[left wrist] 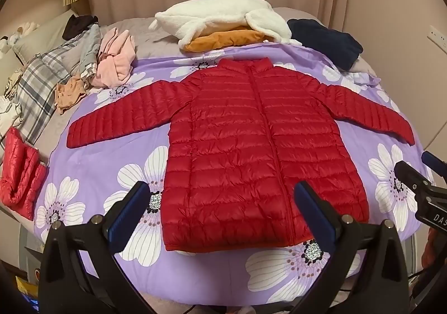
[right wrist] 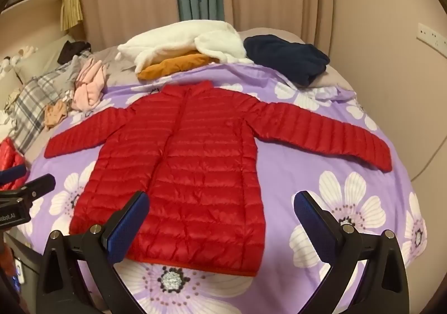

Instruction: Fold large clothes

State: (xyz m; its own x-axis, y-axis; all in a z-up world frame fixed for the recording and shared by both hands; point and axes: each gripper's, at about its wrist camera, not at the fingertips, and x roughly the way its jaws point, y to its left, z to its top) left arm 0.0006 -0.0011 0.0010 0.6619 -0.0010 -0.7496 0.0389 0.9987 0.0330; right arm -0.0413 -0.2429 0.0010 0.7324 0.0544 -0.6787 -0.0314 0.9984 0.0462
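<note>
While the red puffer jacket (left wrist: 251,146) is seen through the left wrist camera, it is laid flat and zipped on the purple floral bedspread (left wrist: 117,163), with both sleeves spread outward and the collar toward the curtains. The left gripper (left wrist: 223,213) is held above the hem, its jaws spread wide and gripping nothing. At the right edge, part of the right gripper (left wrist: 424,174) is visible. A white fleece garment (left wrist: 223,18) is piled over an orange garment (left wrist: 226,39) beyond the collar, beside a navy garment (left wrist: 327,42). A pink garment (left wrist: 117,57) and a folded red jacket (left wrist: 19,174) lie to the left.

From the right wrist camera, the red puffer jacket (right wrist: 181,174) is seen lying left of centre. The right gripper (right wrist: 220,219) is held over its lower right corner, jaws wide apart and empty. The left gripper (right wrist: 25,180) is glimpsed at the left edge.
</note>
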